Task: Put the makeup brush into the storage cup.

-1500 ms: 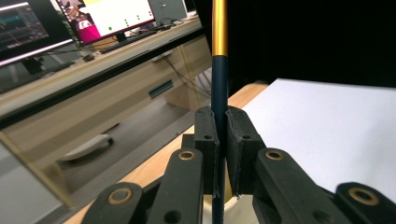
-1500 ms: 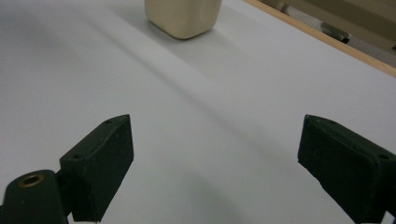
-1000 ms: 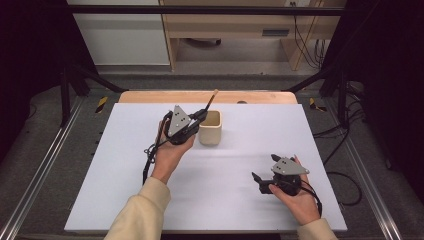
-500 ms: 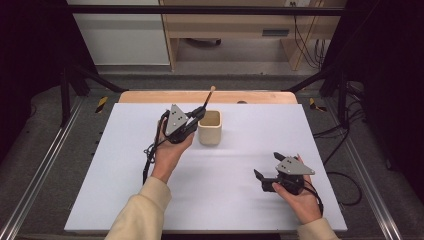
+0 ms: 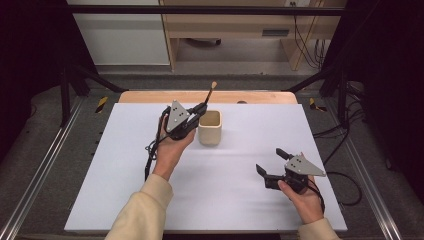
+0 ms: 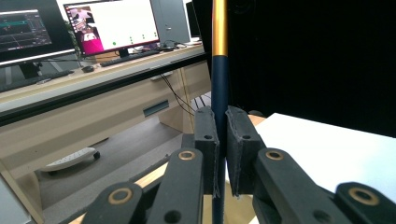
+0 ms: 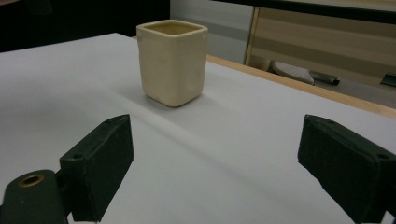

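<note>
My left gripper (image 5: 201, 110) is shut on a thin brush (image 5: 208, 96) with a dark blue handle, a gold band and a pale tip; it points up and away, just left of the cup. In the left gripper view the pads (image 6: 205, 140) clamp the brush handle (image 6: 219, 74) upright, at my left gripper (image 6: 222, 140). A cream square cup (image 5: 210, 128) stands upright on the white sheet (image 5: 125, 175). My right gripper (image 5: 270, 161) rests open near the front right, aimed at the cup. In the right gripper view the cup (image 7: 173, 60) stands beyond my open right gripper (image 7: 217, 142).
The white sheet lies on a wooden table whose back edge (image 5: 150, 96) shows. Metal rails (image 5: 45, 170) run along both sides. Cables (image 5: 345, 175) trail at the right. A desk with monitors (image 6: 112, 25) stands beyond the table.
The brush in the left gripper has tilted a little more upright, its tip higher. The right gripper has shifted slightly to the right.
</note>
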Tool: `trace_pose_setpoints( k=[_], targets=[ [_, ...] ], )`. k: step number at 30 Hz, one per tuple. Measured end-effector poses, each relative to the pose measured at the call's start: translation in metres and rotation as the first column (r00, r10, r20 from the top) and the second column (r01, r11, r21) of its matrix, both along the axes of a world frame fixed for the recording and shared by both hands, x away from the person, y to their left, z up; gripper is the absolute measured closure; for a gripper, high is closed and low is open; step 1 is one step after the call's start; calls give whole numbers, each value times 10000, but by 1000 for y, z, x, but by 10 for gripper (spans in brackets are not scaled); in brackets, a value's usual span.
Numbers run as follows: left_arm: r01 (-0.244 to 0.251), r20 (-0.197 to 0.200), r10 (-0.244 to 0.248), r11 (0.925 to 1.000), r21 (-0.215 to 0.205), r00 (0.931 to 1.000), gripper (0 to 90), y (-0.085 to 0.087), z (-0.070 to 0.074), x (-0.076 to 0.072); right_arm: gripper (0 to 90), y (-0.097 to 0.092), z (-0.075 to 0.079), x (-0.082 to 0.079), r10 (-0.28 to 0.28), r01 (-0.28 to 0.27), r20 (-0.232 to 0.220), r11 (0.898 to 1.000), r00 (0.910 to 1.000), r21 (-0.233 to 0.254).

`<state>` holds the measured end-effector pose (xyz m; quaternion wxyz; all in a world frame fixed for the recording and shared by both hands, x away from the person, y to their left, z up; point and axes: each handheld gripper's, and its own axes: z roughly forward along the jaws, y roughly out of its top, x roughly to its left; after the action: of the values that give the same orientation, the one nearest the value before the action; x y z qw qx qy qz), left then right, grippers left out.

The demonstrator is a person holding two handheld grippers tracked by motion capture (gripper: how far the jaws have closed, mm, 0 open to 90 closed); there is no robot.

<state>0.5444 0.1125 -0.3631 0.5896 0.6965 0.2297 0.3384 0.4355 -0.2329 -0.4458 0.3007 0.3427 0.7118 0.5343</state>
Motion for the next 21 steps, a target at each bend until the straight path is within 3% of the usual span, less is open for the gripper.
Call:
trace_pose_setpoints(
  k=[11, 17, 21],
  targets=[
    [-49, 77, 50, 9998, -174, 10000, 834, -2, 10, 10, 105, -1, 5, -2, 117, -139, 360, 9980, 9993, 615],
    [-18, -37, 16, 9991, -435, 10000, 834, -2, 14, 17, 104, -1, 6, -2, 120, -142, 360, 9979, 9993, 624],
    [-44, -263, 28, 9979, -645, 9997, 834, -3, 9, 25, 104, -1, 6, -3, 124, -147, 374, 9981, 9992, 604]
  ],
)
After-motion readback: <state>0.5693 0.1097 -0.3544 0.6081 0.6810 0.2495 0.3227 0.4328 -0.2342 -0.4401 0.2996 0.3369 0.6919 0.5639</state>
